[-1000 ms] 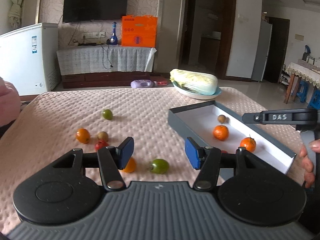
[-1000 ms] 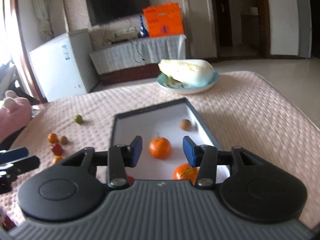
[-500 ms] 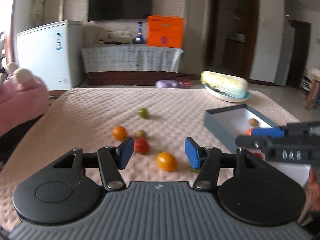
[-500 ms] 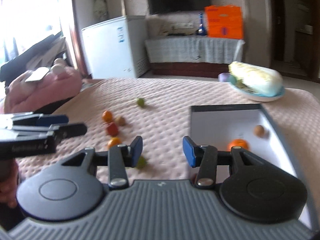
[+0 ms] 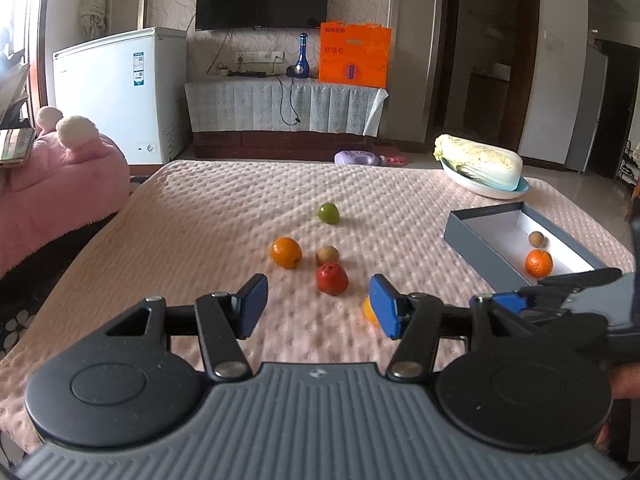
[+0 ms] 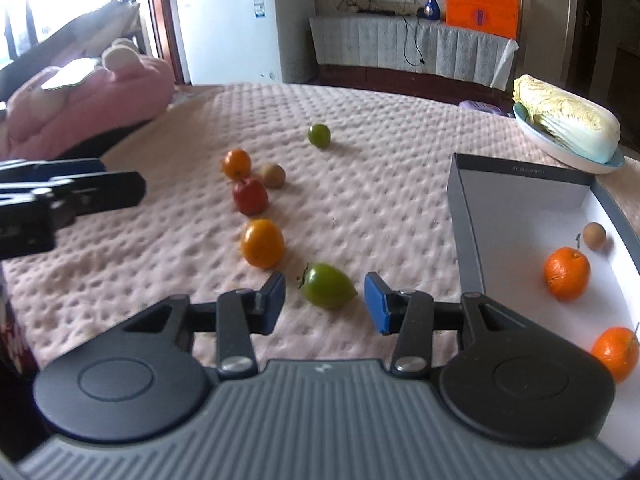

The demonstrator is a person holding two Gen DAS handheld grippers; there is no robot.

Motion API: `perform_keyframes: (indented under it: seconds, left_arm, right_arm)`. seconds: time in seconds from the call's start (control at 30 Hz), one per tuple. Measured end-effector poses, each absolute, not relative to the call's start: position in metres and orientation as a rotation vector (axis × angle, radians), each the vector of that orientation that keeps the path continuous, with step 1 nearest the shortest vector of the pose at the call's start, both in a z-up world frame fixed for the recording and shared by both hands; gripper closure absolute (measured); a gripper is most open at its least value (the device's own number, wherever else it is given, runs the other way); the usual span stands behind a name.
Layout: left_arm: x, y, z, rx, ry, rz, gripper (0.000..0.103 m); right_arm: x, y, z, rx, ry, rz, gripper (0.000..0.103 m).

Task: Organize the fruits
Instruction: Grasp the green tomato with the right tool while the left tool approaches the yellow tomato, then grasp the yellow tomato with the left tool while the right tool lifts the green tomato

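Observation:
Several fruits lie on the pink bedspread (image 5: 208, 216): a green round fruit (image 5: 328, 213), an orange (image 5: 285, 252), a brown kiwi (image 5: 327, 255), a red fruit (image 5: 331, 279) and a yellow-orange fruit (image 6: 262, 243). A green pointed fruit (image 6: 328, 285) lies just ahead of my right gripper (image 6: 325, 304), between its open fingers. My left gripper (image 5: 318, 306) is open and empty, just short of the red fruit. The grey box (image 6: 466, 216) at the right holds two oranges (image 6: 567, 273) and a small brown fruit (image 6: 594, 235).
A cabbage on a plate (image 5: 482, 162) sits at the far right of the bed. A pink plush cushion (image 5: 60, 168) lies off the left edge. A white freezer (image 5: 120, 92) and a TV stand are beyond the bed.
Both grippers have swung left, away from the box and toward the loose fruits. The right gripper now has the green pointed fruit between its open fingers.

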State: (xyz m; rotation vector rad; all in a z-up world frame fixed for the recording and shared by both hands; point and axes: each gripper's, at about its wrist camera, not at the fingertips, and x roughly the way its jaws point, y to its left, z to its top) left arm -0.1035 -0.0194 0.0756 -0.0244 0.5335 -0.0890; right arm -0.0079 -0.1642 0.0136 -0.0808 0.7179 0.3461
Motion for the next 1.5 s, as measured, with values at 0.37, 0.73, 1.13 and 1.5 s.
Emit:
perform_keyframes:
  seconds: [0.37,0.73,1.13,1.5]
  left_arm:
    - [-0.093,-0.026,0.064,-0.011,0.573,-0.125,0.041]
    - [-0.079,-0.042,0.050,0.021,0.615,-0.139,0.041]
    - [-0.049,-0.070,0.032,0.010,0.649,-0.146,0.041]
    - [-0.024,-0.084,0.012,0.007,0.704,-0.143,0.052]
  right_arm:
    - [0.003,-0.155,0.002,-0.113,0.761,0.341,0.071]
    - [-0.012,-0.183,0.033,-0.025,0.674,0.347,0.071]
    - [-0.033,-0.223,0.056,0.026,0.606,0.348,0.071]
    - [-0.039,-0.231,0.060,0.032,0.597,0.365,0.071]
